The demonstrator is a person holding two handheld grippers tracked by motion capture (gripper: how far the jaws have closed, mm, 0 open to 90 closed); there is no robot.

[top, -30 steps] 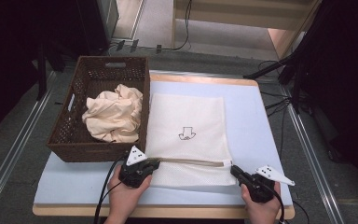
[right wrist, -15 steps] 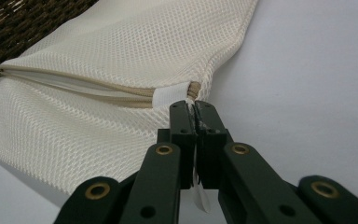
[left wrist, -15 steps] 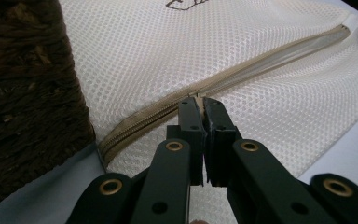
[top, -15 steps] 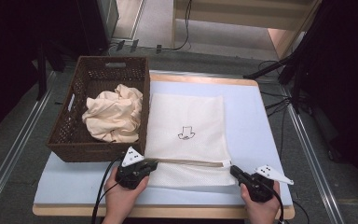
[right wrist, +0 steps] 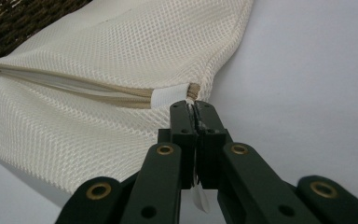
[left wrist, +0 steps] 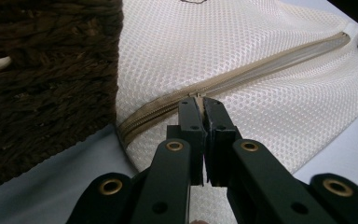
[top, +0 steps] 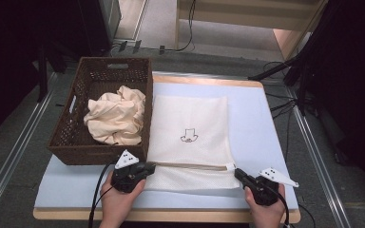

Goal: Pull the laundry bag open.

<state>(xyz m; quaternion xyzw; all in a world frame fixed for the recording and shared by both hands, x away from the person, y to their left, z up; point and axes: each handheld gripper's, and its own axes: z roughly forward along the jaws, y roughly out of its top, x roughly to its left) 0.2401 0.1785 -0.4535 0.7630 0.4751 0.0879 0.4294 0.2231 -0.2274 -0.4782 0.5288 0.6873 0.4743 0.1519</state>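
Observation:
A cream mesh bag [top: 190,128] with a small black drawing lies flat on the pale blue mat. Its tan zipper [top: 190,166] runs along the near edge. My left gripper [top: 148,167] is shut on the zipper pull [left wrist: 198,95] near the bag's left end, beside the basket. My right gripper [top: 237,173] is shut on the bag's right corner, just past the white tab [right wrist: 168,97] at the zipper's end. In the right gripper view the zipper [right wrist: 98,88] gapes a little along the stretch between the two grippers.
A dark wicker basket [top: 66,128] stands at the left, touching the bag's left side, with a crumpled cream cloth [top: 116,116] inside. The blue mat [top: 261,123] covers the wooden table. Cables lie on the floor behind and to the right.
My left gripper has slid a short way left along the zipper line, toward the basket. The right gripper has stayed where it was.

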